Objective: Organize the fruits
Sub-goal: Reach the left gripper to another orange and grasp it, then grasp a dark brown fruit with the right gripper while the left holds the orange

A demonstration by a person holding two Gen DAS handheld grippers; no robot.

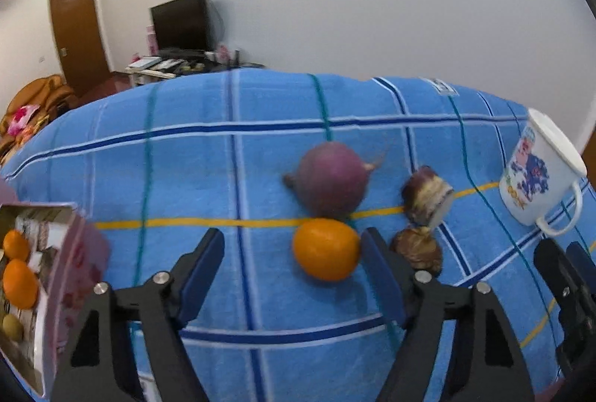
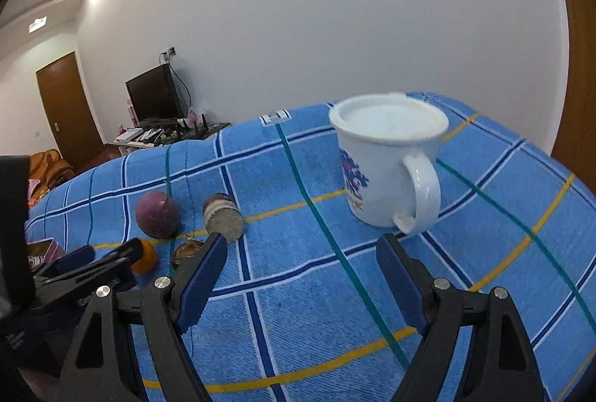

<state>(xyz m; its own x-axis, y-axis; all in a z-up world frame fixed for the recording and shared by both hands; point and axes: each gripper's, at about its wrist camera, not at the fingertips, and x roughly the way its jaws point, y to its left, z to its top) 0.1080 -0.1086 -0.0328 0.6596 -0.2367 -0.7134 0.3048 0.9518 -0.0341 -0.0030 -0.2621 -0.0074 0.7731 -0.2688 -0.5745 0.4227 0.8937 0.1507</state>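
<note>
An orange (image 1: pixel 326 249) lies on the blue checked cloth (image 1: pixel 223 171) between the fingers of my left gripper (image 1: pixel 292 238). Its right side is against the right finger (image 1: pixel 380 271); the left finger stands well apart, so the gripper is open. Just behind the orange sits a round purple fruit (image 1: pixel 331 178). At the left edge a pink box (image 1: pixel 80 253) holds two oranges (image 1: pixel 20 284) and a yellowish fruit (image 1: pixel 13 325). My right gripper (image 2: pixel 302 241) is open with nothing in it, in front of a white mug (image 2: pixel 387 163). The left gripper (image 2: pixel 93 264) shows at that view's left edge.
A cut purple-brown piece (image 1: pixel 426 197) and a brown lump (image 1: pixel 417 249) lie right of the orange. The mug (image 1: pixel 540 171) stands at the far right of the cloth. Beyond the cloth's far edge are a desk with a dark monitor (image 1: pixel 182 22) and a wooden door (image 1: pixel 78 33).
</note>
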